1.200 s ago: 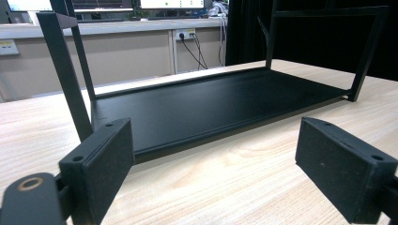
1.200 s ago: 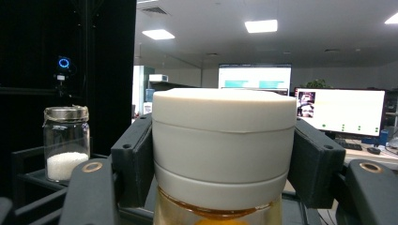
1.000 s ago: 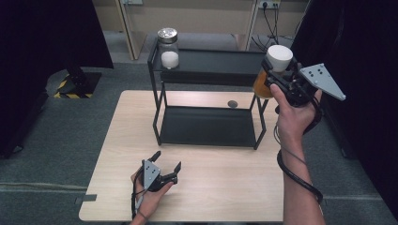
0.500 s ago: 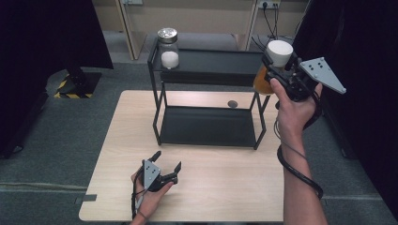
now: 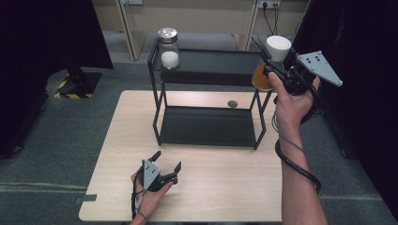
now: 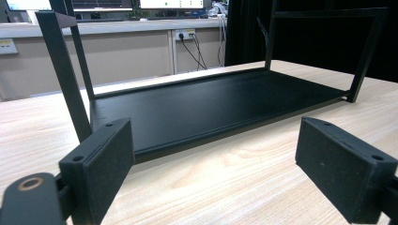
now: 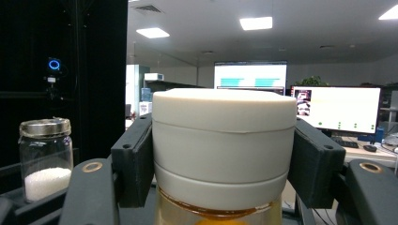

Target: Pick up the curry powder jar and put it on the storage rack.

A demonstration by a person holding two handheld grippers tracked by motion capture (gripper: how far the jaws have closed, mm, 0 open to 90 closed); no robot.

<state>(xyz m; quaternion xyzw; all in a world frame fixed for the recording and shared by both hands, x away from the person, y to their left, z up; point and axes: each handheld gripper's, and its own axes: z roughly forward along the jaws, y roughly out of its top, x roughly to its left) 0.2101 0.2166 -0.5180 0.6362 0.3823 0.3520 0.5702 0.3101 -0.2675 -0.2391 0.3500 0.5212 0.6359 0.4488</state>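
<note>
The right gripper (image 5: 274, 63) clamps the white lid of an amber glass jar (image 5: 272, 61) above the black metal rack's (image 5: 206, 70) top shelf, at its right end. Lower it upright, well apart from the silver-lidded glass jar (image 5: 167, 47). The left gripper (image 5: 164, 165) rests open, empty, on the table.

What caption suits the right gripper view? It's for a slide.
Right tongs clamp a white-lidded jar near a glass jar.

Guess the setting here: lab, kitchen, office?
Probably an office-style lab with a recording setup. Lit computer monitors stand on desks under ceiling light panels, black curtains screen off a wooden table, and wall sockets have cables plugged in.
</note>
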